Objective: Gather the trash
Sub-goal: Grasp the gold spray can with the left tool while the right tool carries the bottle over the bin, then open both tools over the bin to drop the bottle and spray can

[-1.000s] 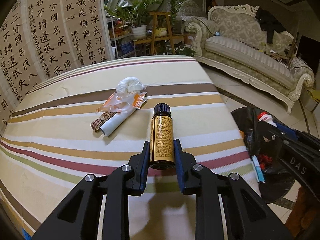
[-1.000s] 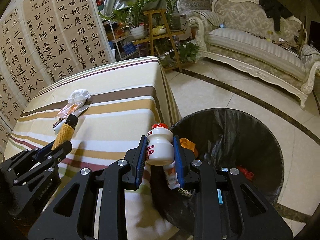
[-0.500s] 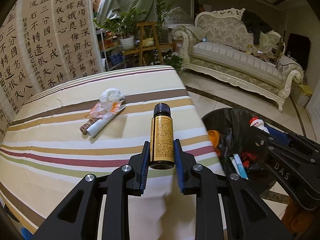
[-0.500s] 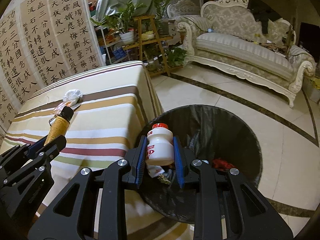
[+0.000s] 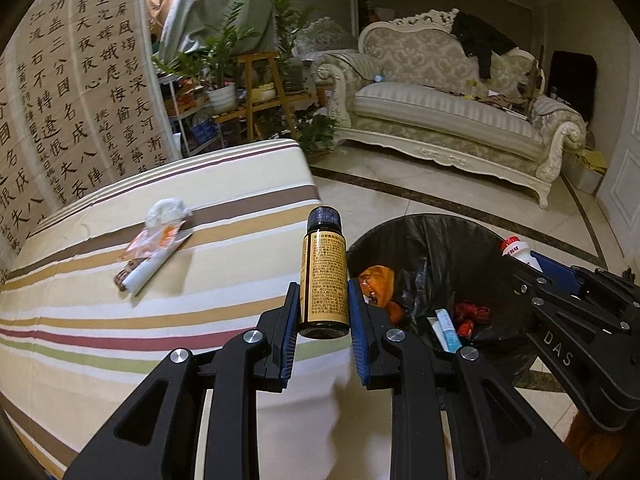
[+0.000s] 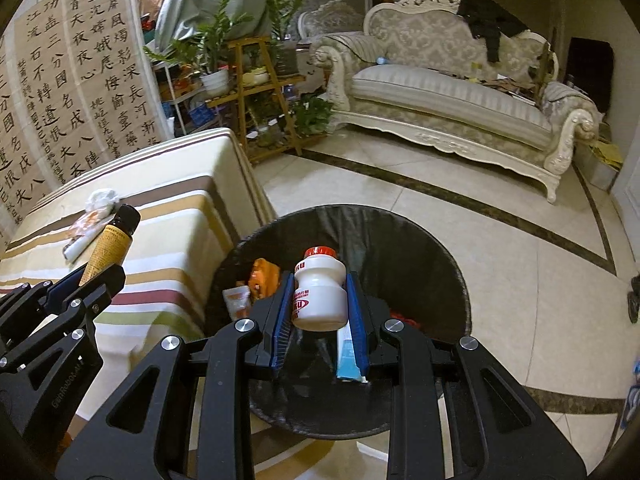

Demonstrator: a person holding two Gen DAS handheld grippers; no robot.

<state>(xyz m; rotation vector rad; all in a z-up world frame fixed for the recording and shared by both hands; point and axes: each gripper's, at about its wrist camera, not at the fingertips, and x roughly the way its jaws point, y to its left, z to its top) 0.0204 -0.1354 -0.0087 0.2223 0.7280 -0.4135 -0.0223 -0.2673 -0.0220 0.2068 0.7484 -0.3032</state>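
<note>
My left gripper (image 5: 323, 316) is shut on a dark glass bottle with a yellow label (image 5: 323, 276), held over the table's right edge beside the bin. My right gripper (image 6: 319, 308) is shut on a small white plastic bottle with a red cap (image 6: 319, 292), held above the open black-lined trash bin (image 6: 448, 264). The bin (image 5: 420, 236) holds orange wrappers, a tube and red scraps. A crumpled tissue (image 5: 168, 210), an orange wrapper (image 5: 154, 240) and a rolled paper (image 5: 150, 270) lie on the striped table (image 5: 120, 320).
A cream sofa (image 6: 452, 108) stands across the tiled floor (image 6: 520, 260). A wooden plant stand with potted plants (image 6: 260, 76) is behind the table. A calligraphy screen (image 6: 60, 80) lines the left side.
Both grippers have swung right, away from the table. The white bottle now hangs over the bin's opening and the dark bottle has reached the table's right edge.
</note>
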